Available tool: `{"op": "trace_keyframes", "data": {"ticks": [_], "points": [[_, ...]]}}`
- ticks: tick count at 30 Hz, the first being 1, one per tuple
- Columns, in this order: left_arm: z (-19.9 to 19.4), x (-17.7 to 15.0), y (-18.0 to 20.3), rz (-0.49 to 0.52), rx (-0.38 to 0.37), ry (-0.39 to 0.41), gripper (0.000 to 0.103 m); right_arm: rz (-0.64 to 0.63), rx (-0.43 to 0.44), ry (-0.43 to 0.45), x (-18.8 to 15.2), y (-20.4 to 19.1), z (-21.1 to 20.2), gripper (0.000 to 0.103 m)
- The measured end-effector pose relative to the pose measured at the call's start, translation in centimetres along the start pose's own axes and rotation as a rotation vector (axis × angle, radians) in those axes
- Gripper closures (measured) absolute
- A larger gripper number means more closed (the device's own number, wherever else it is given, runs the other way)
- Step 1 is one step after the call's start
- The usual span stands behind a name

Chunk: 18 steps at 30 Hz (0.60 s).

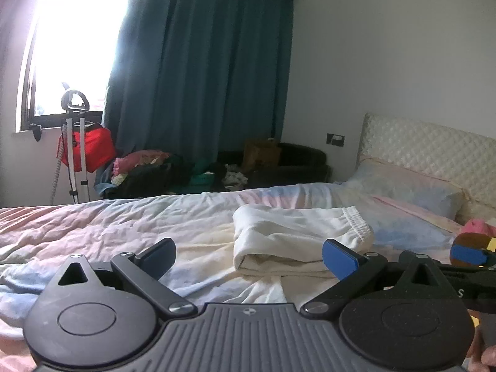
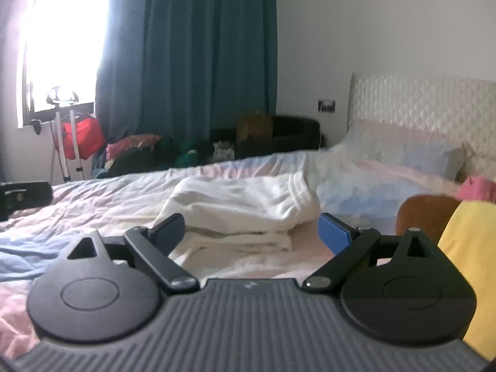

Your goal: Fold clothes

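A folded white garment (image 1: 294,235) with an elastic waistband lies on the bed; it also shows in the right wrist view (image 2: 245,207). My left gripper (image 1: 248,255) is open and empty, just short of the garment's near folded edge. My right gripper (image 2: 251,232) is open and empty, its jaws on either side of the garment's near edge, not touching it. The right gripper's blue pad also shows at the right edge of the left wrist view (image 1: 468,254).
The bed (image 1: 124,226) has a crumpled pastel sheet, a pillow (image 1: 403,186) and a quilted headboard (image 1: 434,148). A pink, brown and yellow soft item (image 2: 458,217) lies at the right. Beyond the bed are a clothes pile (image 1: 142,170), a garment steamer (image 1: 74,142) and a teal curtain (image 1: 201,62).
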<state>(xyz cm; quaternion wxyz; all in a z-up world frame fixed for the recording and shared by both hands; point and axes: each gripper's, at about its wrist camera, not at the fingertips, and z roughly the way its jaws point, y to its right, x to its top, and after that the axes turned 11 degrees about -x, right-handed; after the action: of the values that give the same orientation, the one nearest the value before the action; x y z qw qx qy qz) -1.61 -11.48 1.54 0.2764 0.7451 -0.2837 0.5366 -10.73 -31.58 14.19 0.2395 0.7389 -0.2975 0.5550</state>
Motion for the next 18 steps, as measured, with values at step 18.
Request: {"op": "trace_keyframes", "data": {"ticks": [18], "points": [[0.49, -0.39, 0.72, 0.023, 0.062, -0.042, 0.0, 0.007, -0.016, -0.004, -0.07, 0.11, 0.37, 0.009]]}}
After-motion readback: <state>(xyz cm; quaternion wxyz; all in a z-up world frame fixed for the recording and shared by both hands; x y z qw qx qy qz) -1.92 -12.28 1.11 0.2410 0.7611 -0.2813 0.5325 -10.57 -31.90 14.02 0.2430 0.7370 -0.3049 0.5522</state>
